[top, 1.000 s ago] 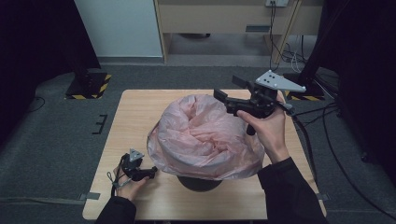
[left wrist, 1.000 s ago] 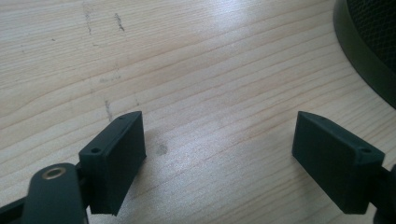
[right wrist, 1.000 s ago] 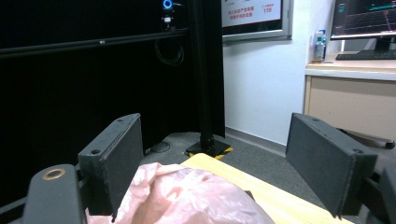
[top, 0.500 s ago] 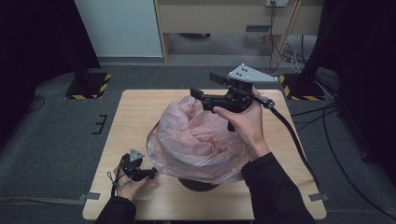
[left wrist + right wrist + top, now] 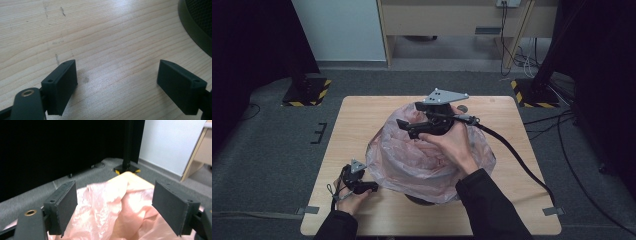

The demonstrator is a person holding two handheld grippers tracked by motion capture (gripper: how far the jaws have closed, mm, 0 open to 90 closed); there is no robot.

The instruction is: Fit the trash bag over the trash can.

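Note:
A crumpled pink plastic bag (image 5: 412, 162) lines a round black bin (image 5: 422, 201) in the middle of the wooden table (image 5: 362, 120). A hand holds my right gripper (image 5: 406, 128) just above the bag's top, pointing left. Its jaws have just closed a little but stand open, with nothing between them; the bag (image 5: 105, 220) lies below them. My left gripper (image 5: 373, 188) rests low on the table at the bag's near left. Its jaws (image 5: 117, 75) are open over bare wood, and the bin's dark mesh wall (image 5: 197, 22) lies ahead to the right.
The right gripper's thick black cable (image 5: 512, 150) trails across the table's right half and off the front edge. Black-and-yellow stand feet (image 5: 309, 90) sit on the grey floor behind the table. A wooden cabinet (image 5: 452, 20) stands beyond.
The right gripper has moved left and slightly down, from the bag's far right edge to above its top. The left gripper has stayed put.

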